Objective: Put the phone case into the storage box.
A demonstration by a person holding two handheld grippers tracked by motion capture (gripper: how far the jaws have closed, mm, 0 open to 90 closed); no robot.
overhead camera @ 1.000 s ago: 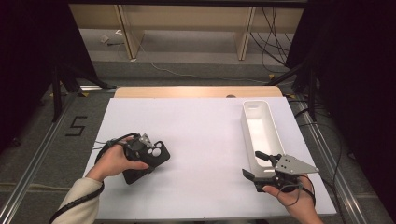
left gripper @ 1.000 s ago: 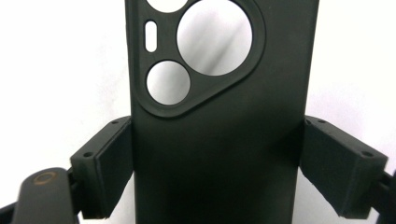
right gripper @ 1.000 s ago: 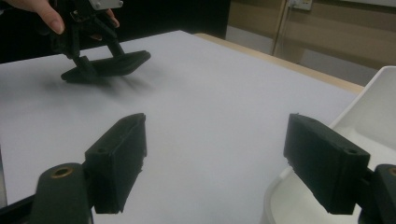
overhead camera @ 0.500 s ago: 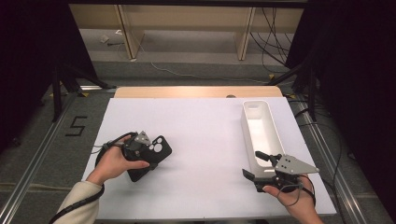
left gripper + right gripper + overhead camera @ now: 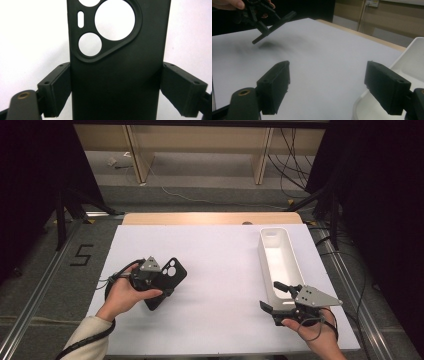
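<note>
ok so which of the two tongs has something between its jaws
The left tongs: their jaws are clamped on the sides of a black phone case. The right tongs stand open with nothing between them, beside the white bin.

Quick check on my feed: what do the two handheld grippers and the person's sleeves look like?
Both are black. The left gripper and the right gripper each carry a grey three-cornered plate on top and trail a black cable. The jaws end in blocky black pads with small screw holes. A cream sleeve covers the left forearm; the right wrist is bare.
</note>
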